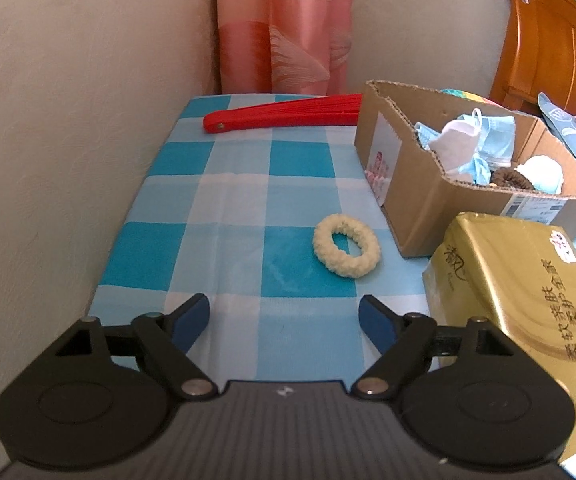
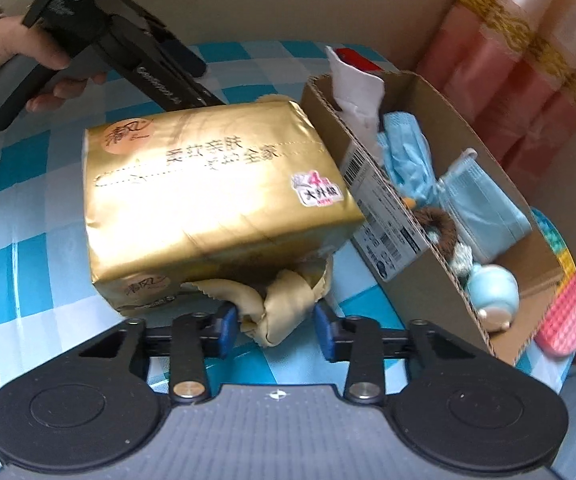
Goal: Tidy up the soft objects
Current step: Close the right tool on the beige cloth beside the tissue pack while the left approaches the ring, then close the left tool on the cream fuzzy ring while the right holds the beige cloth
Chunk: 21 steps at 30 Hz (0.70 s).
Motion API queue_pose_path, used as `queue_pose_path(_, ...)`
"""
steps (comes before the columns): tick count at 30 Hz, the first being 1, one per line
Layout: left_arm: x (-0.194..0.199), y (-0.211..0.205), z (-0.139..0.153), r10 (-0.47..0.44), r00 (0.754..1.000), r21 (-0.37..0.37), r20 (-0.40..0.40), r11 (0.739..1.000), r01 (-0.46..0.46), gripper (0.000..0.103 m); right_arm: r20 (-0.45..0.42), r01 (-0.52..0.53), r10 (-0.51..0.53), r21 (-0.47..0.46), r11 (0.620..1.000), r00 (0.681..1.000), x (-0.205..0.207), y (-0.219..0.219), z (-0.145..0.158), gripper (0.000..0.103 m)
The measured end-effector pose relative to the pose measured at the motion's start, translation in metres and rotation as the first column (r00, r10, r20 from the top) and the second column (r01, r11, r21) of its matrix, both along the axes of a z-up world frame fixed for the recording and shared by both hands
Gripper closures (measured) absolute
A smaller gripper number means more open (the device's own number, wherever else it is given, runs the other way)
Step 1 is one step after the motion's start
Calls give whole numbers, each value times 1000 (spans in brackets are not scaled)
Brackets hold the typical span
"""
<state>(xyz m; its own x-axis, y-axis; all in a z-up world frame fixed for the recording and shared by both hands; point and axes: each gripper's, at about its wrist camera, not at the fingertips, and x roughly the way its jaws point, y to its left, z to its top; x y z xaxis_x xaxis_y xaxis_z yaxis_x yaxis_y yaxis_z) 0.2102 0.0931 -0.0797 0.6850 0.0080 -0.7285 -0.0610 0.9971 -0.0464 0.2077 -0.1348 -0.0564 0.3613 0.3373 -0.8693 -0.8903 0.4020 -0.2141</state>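
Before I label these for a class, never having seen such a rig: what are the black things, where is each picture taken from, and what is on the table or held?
No robot here: a person holds a hand gripper in each hand, each with a camera looking along its jaws. The left camera shows the left gripper open and empty above the checked cloth, with a cream scrunchie, a red fan and a box of masks and soft things. The right camera shows the right gripper with its jaws closed on the bunched end of a gold tissue pack. The left gripper and the hand appear behind the pack.
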Motion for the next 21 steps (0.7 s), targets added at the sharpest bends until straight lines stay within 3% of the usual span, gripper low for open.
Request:
queue_pose_path(5, 1, -1, 0, -23, 1000, 2, 6, 1000, 23, 21, 13, 94, -94, -5, 996, 996, -5, -9, 1, 65)
queue_pose_path(11, 7, -2, 3, -76, 997, 12, 33, 997, 76, 24, 10, 131, -131, 5, 991, 991, -21, -21, 3, 65)
queue_pose_path(16, 13, -4, 8, -137, 987, 12, 85, 991, 136, 38, 14, 135, -135, -6, 991, 991, -28, -22, 0, 65)
queue_pose_path(21, 21, -4, 12, -169, 981, -2, 92, 985, 170, 43, 15, 137, -137, 5, 991, 990, -28, -20, 3, 65)
